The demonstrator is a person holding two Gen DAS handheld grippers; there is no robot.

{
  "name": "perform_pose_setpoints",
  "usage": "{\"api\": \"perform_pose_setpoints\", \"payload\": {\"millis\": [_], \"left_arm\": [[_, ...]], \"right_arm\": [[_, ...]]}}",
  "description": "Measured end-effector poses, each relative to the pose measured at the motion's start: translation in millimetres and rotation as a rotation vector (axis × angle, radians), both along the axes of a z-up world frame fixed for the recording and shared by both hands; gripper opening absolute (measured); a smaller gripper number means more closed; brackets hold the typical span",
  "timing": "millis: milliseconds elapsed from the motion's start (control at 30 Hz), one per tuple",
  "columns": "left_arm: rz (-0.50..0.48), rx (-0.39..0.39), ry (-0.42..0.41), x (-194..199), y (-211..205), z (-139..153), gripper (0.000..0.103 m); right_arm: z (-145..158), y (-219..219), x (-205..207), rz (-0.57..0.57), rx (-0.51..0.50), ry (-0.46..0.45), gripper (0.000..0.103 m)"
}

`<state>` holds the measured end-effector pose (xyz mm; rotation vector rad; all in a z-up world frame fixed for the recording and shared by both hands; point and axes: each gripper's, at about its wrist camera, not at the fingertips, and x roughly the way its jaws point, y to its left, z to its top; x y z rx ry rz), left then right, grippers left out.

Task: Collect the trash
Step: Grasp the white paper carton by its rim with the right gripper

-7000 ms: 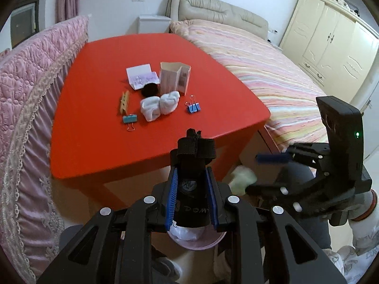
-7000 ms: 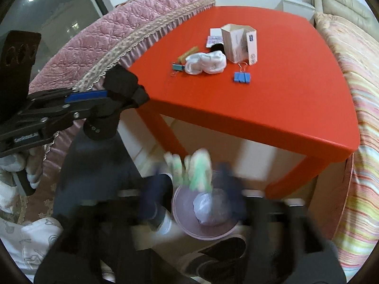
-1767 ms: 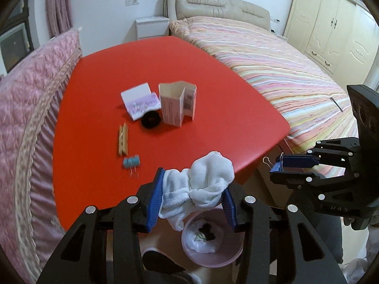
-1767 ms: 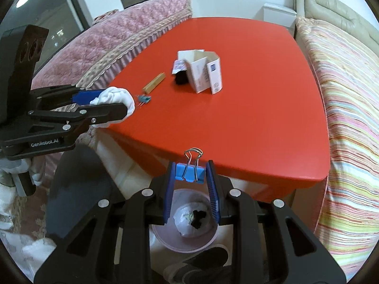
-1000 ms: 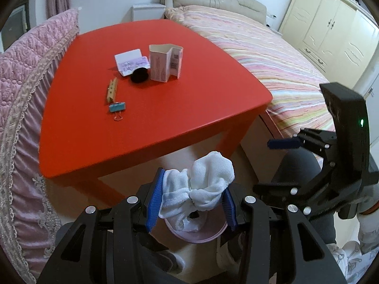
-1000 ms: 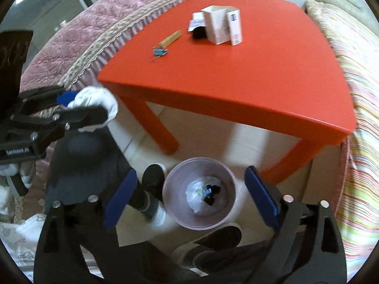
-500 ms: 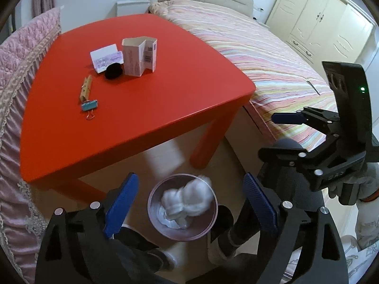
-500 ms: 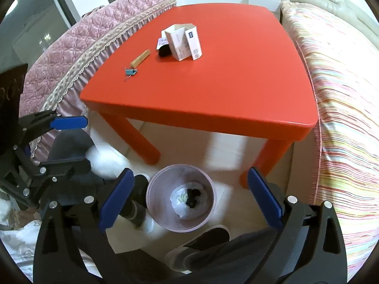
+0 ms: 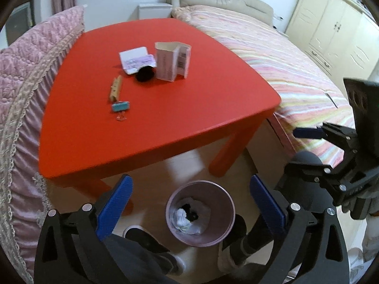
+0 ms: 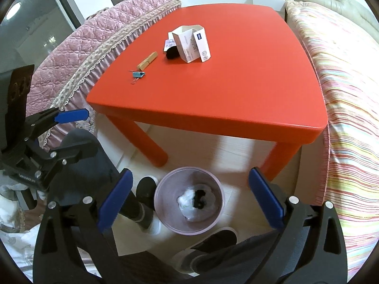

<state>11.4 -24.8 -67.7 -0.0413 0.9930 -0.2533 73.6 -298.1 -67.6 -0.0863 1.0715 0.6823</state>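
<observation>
A pink waste bin (image 9: 169,213) (image 10: 158,197) stands on the floor below the red table's (image 9: 189,108) near edge. In it lie a white cloth wad (image 9: 182,220) (image 10: 186,200) and something black (image 9: 189,213). My left gripper (image 9: 189,181) hangs above the bin, its jaws opening, nothing between them. My right gripper (image 10: 189,174) is open and empty over the same bin. On the table remain a pale carton (image 9: 171,61), a black ball (image 9: 145,74), a paper card (image 9: 136,59), a wooden clothespin (image 9: 115,91) and a teal binder clip (image 9: 120,107).
A pink quilted cover (image 9: 21,82) borders the table on the left and a striped bed (image 9: 284,71) on the right. A cream wardrobe (image 9: 336,30) stands beyond the bed. A person's legs and shoes (image 10: 146,189) flank the bin.
The left gripper's jaws spread apart and the white cloth wad fell from them into the bin. The right gripper stayed open and empty.
</observation>
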Motion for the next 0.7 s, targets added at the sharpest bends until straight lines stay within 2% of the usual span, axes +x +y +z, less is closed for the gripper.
{"api": "perform_pose_setpoints", "payload": {"millis": [300,500,700], "left_arm": [[0.070,-0.004,-0.038,8.1,23.1,12.9,0.095],[0.089,-0.008,-0.047,7.9,31.2,18.2,0.095],[0.109,-0.019,-0.048,6.5,39.5,20.9,0.095]], "right_arm": [[19.9,20.0,18.9,0.037,0.037,-0.034,0.097],[38.3,49.6,57.3,0.084,0.042,-0.063,0.097],[46.5,83.6,98.4,0.132,-0.010,-0.080,0.097]]}}
